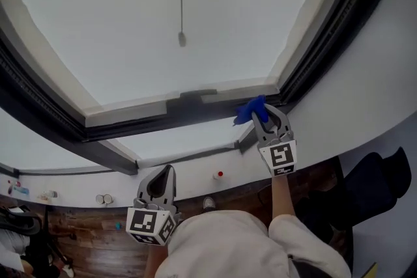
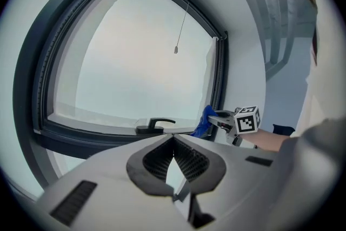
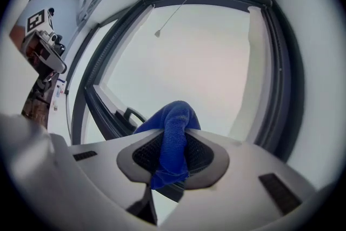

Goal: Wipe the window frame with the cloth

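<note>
A blue cloth is pinched in my right gripper, which is shut on it. The cloth's bunched end is at the lower right corner of the dark window frame, just right of the black window handle; contact cannot be told. In the right gripper view the cloth fills the gap between the jaws and hangs down behind them. My left gripper is held lower, in front of the white wall below the window, shut and with nothing in it. The left gripper view shows the cloth by the frame's corner.
A blind cord with a small pull hangs in front of the pane. A black chair stands at the right on the wooden floor. The white wall under the sill carries a small red-topped fitting.
</note>
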`<state>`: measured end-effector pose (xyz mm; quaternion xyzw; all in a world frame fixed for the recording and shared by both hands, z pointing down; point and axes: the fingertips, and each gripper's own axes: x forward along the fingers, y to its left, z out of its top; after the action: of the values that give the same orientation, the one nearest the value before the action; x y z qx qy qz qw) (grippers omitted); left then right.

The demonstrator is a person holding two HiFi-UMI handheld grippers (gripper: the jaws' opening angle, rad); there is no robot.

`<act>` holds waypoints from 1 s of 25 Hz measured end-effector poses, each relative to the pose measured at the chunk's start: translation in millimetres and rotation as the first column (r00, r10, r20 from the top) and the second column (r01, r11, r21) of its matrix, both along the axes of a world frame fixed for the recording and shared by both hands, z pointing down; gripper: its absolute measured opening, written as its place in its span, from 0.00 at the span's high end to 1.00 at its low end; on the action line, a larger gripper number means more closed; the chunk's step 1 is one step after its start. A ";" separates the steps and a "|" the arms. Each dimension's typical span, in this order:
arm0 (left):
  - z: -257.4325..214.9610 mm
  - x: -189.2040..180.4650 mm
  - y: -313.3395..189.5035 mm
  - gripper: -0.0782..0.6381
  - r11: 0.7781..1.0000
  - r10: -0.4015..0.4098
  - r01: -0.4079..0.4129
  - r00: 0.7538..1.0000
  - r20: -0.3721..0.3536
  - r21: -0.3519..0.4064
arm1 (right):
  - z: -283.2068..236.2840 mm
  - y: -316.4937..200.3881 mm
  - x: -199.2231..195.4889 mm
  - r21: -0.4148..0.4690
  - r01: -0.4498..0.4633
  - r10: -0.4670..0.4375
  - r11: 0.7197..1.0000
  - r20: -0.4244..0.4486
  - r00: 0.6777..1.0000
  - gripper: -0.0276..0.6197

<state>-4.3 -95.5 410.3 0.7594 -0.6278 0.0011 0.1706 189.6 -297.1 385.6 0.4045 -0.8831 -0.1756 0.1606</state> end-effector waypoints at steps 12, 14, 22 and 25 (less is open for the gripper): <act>-5.2 79.7 -30.3 0.88 0.991 0.133 -0.133 0.991 -0.016 -0.005 | -126.9 -39.6 96.7 0.213 -0.202 0.183 0.956 0.103 0.978 0.81; -8.4 82.0 -34.6 0.88 0.988 0.151 -0.151 0.988 -0.021 0.003 | -150.9 -48.5 96.3 0.253 -0.232 0.212 0.939 0.104 0.972 0.81; -24.9 73.6 -47.6 0.88 0.980 0.201 -0.201 0.979 -0.025 -0.004 | -260.2 -95.9 92.5 0.333 -0.350 0.321 0.875 0.141 0.937 0.81; -24.7 62.3 -54.5 0.88 0.981 0.193 -0.194 0.981 -0.019 -0.018 | -301.9 -104.0 94.5 0.409 -0.401 0.380 0.820 0.136 0.915 0.81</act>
<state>58.0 -150.0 385.6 0.8151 -0.5495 0.0173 0.1827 284.1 -401.1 83.7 0.6061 -0.7244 -0.3187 0.0792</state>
